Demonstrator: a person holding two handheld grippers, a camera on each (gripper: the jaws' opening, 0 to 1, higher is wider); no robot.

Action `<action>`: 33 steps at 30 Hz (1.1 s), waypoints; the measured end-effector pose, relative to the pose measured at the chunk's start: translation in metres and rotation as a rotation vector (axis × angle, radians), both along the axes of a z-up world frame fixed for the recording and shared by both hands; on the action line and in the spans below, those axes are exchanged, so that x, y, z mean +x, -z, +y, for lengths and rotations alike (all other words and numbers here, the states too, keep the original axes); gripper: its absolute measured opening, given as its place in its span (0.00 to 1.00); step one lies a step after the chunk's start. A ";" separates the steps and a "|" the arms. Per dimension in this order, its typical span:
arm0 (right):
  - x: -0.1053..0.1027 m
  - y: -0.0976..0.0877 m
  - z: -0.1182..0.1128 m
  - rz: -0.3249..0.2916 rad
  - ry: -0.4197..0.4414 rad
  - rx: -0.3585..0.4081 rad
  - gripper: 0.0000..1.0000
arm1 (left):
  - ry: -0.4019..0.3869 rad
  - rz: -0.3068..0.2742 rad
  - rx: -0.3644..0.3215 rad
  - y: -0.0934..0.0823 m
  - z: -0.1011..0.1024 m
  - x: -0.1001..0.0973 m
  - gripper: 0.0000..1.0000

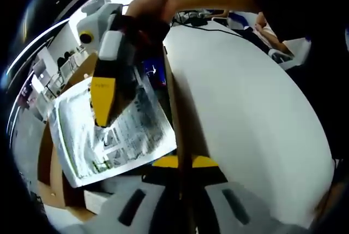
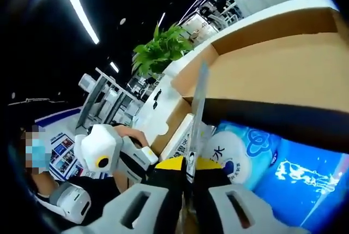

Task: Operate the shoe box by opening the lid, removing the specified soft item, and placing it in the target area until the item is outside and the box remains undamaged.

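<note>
- In the left gripper view, the shoe box [image 1: 65,185] lies open at the left, brown cardboard showing around a plastic packet [image 1: 117,130] with printed markings that sits in it.
- The right gripper [image 1: 103,100], coming into that view from above, has its yellow-tipped jaws down on the packet; this looks like the lift out of the box.
- A person's hand [image 1: 150,10] holds that gripper from above the box.
- At the box's right edge the left gripper [image 1: 182,163] has its jaws closed on the upright lid [image 1: 177,119], probably to hold it open and keep the box from shifting.
- To the right of the box lies the white table [image 1: 245,108], the likely place for the packet.
- In the right gripper view, the right gripper [image 2: 190,166] is clamped on a thin packet edge [image 2: 199,108], held edge-on so it can slide out past the box wall [image 2: 283,70].
- A blue tissue pack [image 2: 272,168] lies inside the box.
</note>
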State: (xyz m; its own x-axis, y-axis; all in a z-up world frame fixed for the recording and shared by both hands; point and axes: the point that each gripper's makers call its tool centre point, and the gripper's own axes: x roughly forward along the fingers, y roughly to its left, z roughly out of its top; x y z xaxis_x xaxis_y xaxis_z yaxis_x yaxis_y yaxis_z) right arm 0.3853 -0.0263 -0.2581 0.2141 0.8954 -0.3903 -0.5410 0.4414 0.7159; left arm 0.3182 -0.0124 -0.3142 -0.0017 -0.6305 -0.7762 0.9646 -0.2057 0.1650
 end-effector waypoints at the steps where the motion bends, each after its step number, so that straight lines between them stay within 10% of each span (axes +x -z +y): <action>1: 0.001 -0.001 -0.001 0.000 0.004 0.000 0.02 | 0.000 0.001 0.000 0.000 0.000 0.000 0.03; 33: 0.000 -0.050 -0.053 -0.123 0.150 0.063 0.01 | -0.011 0.010 0.003 0.000 0.001 -0.003 0.03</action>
